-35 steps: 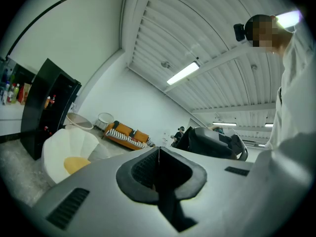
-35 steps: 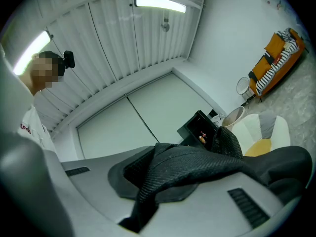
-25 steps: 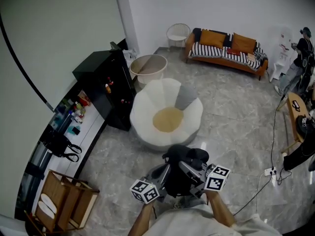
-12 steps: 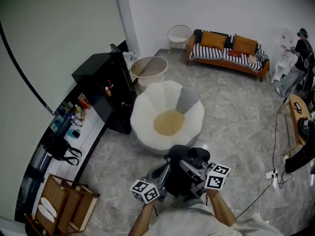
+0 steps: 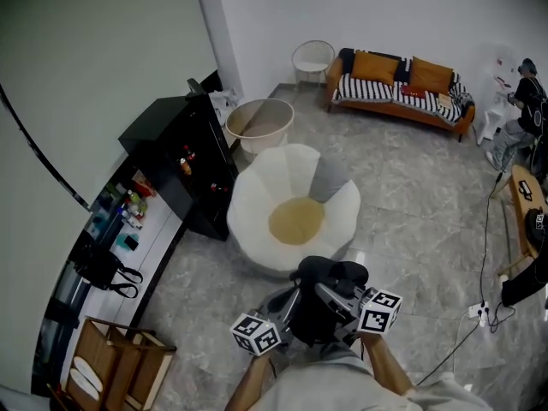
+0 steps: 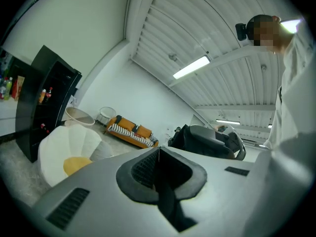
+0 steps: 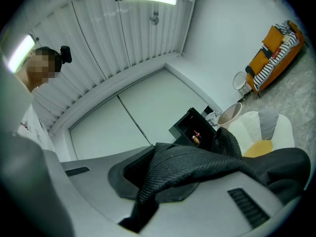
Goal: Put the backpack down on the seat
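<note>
Bottom centre of head view: black backpack (image 5: 324,296) hangs btwn the two claws, off the floor (image 5: 402,195). L claw (image 6: 159,157) is clenched on a thin dark strap (image 6: 168,206) that drops out from its pads. R claw (image 7: 145,179) is clenched on a wide woven strap (image 7: 197,164) of the same bag. Both grip it; nothing let go yet.

Just past it, mid-frame: white petal-shaped seat (image 5: 257,197) w/ yellow cushion (image 5: 296,220) in its bowl & a grey pillow (image 5: 328,176) at its upper right. Vs a sec ago the seat has slid a little down the frame toward the bag, and the bag's top now laps the seat's near rim. Claws' hold looks unchanged. Means: approach is nearly done. Bag is at the seat's edge, not over the bowl, so it prob. needs a short carry fwd, then lowering onto the cushion before release.

Farther: black cabinet (image 5: 171,157) left of seat, beige tub (image 5: 259,120) above it, orange sofa (image 5: 402,88) upper right.
</note>
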Demonstrator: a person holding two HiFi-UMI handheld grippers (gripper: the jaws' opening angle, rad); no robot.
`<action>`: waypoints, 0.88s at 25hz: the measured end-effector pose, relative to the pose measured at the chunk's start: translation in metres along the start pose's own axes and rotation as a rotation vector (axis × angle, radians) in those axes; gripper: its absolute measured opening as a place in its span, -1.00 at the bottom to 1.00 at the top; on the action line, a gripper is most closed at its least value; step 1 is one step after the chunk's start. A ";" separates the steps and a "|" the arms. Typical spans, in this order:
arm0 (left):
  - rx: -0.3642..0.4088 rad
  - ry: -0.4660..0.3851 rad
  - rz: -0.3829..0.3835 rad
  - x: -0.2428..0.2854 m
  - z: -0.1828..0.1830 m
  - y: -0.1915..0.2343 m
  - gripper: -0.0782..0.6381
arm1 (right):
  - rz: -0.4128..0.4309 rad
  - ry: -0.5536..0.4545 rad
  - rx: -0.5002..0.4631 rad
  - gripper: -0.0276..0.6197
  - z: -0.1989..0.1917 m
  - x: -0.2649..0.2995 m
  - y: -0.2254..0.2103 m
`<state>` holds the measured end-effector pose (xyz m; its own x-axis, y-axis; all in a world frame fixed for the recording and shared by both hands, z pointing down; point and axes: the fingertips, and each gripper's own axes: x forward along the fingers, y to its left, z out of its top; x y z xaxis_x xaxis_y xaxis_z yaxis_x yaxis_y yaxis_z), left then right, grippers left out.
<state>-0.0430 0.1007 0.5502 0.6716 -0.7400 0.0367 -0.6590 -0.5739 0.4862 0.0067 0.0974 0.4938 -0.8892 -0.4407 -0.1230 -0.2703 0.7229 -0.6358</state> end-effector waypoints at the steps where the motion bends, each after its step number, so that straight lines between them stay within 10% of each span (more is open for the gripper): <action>1: 0.000 0.004 0.000 0.007 0.002 0.006 -0.70 | 0.002 0.003 0.000 -0.80 0.003 0.005 -0.007; 22: 0.029 -0.049 0.082 0.204 0.121 0.144 -0.70 | 0.099 0.060 0.003 -0.80 0.163 0.127 -0.185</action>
<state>-0.0420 -0.1749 0.5219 0.5980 -0.8008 0.0328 -0.7211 -0.5198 0.4580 0.0042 -0.1788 0.4718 -0.9319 -0.3349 -0.1396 -0.1795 0.7598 -0.6249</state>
